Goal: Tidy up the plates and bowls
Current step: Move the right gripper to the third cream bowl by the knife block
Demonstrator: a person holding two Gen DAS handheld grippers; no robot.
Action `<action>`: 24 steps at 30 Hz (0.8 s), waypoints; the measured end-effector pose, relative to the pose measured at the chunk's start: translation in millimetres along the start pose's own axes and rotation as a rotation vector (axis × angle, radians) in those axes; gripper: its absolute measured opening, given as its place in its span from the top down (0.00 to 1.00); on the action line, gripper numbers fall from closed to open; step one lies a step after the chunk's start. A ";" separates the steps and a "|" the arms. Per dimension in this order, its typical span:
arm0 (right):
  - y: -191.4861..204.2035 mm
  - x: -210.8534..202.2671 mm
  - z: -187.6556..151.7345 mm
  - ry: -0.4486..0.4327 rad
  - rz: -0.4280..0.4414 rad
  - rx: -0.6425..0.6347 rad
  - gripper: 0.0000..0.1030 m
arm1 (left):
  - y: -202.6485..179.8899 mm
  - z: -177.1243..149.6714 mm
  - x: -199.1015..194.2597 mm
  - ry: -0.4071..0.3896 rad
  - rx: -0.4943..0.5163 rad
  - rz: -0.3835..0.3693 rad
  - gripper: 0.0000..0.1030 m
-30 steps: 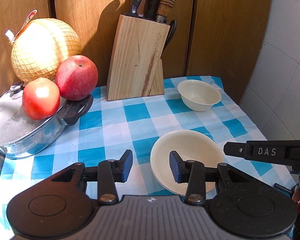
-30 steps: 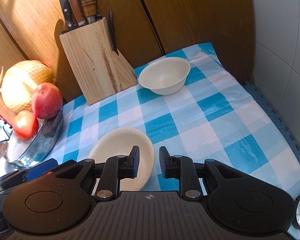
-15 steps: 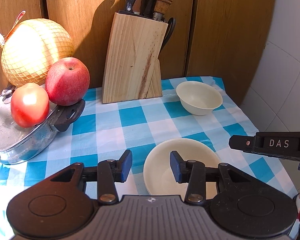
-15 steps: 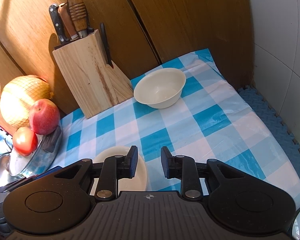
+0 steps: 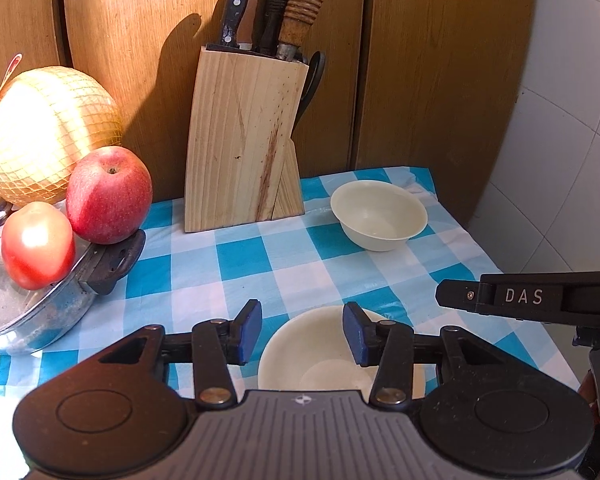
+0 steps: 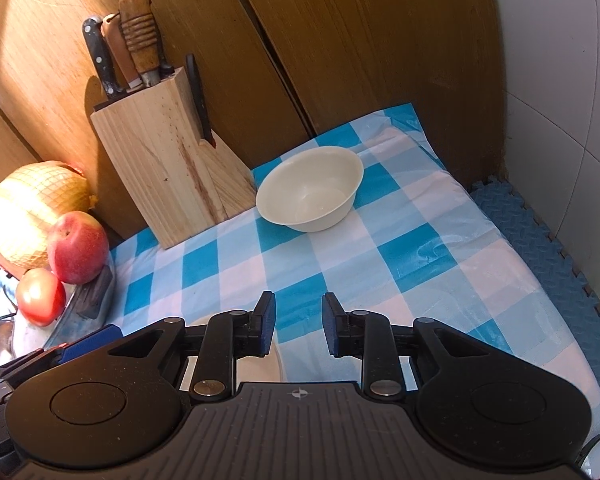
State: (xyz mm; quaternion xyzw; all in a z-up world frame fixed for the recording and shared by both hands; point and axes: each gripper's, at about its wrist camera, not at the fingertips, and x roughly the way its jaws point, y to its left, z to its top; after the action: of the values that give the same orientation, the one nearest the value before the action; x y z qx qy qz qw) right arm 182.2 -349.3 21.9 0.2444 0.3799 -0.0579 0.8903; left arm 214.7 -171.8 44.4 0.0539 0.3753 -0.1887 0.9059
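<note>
Blue-and-white checked tablecloth (image 5: pixel 240 264) before brown wooden panels. Near the front edge, a cream plate (image 5: pixel 320 356), just under the left gripper (image 5: pixel 300 334), jaws spread wide, gripping nothing. Further back, close to the wall, a cream bowl (image 6: pixel 310 194), upright, apart from the plate. Right gripper (image 6: pixel 298 326) above the cloth, jaws also apart, empty. Beside the bowl, a wooden knife block (image 5: pixel 242 140). At far left, a red apple (image 5: pixel 108 194), tomato (image 5: pixel 36 244) and netted pomelo (image 5: pixel 48 136) on a steel pot lid (image 5: pixel 4 308).

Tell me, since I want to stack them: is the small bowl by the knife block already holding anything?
No, the small bowl beside the knife block shows only its bare cream inside.
</note>
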 end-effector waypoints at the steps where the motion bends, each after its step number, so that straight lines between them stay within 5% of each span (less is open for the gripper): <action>1: -0.7 0.3 1.5 -0.004 0.001 0.004 0.67 | -1.0 1.6 -0.1 -0.005 0.002 0.001 0.62; 24: -10.8 21.7 31.7 -0.012 -0.012 0.017 0.65 | -16.3 24.5 33.5 0.005 0.060 0.021 0.60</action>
State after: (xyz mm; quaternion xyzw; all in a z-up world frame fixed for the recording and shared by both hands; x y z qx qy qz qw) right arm 214.9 -372.2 21.1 0.2490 0.3754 -0.0680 0.8902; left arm 246.3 -202.8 39.1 0.0854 0.3711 -0.1900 0.9049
